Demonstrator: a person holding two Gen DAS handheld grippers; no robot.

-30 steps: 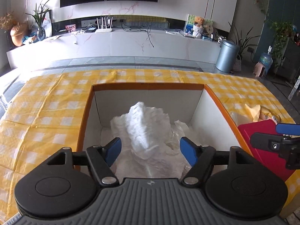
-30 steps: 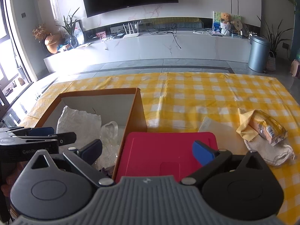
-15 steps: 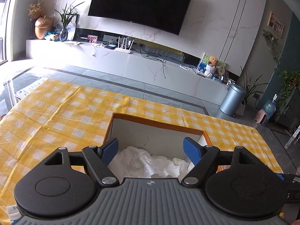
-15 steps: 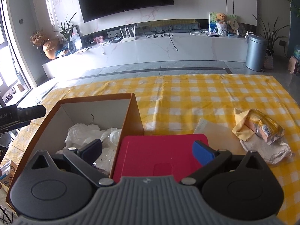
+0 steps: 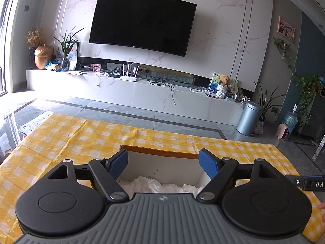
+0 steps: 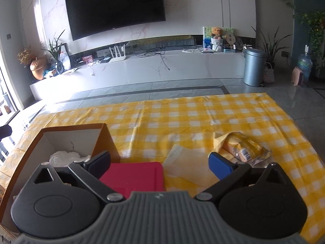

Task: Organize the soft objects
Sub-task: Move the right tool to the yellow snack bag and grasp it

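Note:
An open cardboard box [image 5: 158,152] with a white inside sits on the yellow checked tablecloth; crumpled white soft material [image 5: 150,185] lies in it. My left gripper [image 5: 163,163] is open and empty, raised above the box's near side. In the right wrist view the box [image 6: 75,126] is at the left with the white material [image 6: 65,156] inside. My right gripper [image 6: 159,162] is open and empty above a red lid [image 6: 134,175]. A yellow packet on a yellow cloth [image 6: 243,148] and a pale flat cloth [image 6: 186,162] lie to the right on the table.
The tablecloth [image 6: 182,113] covers the table to its far edge. Beyond it are grey floor tiles, a white TV bench [image 5: 142,93] and a grey bin [image 5: 248,118]. The right gripper's finger [image 5: 310,182] shows at the right edge of the left wrist view.
Both grippers have risen and tilted up away from the box, so the room now fills the views. The white material has sunk lower into the box. Both stay open.

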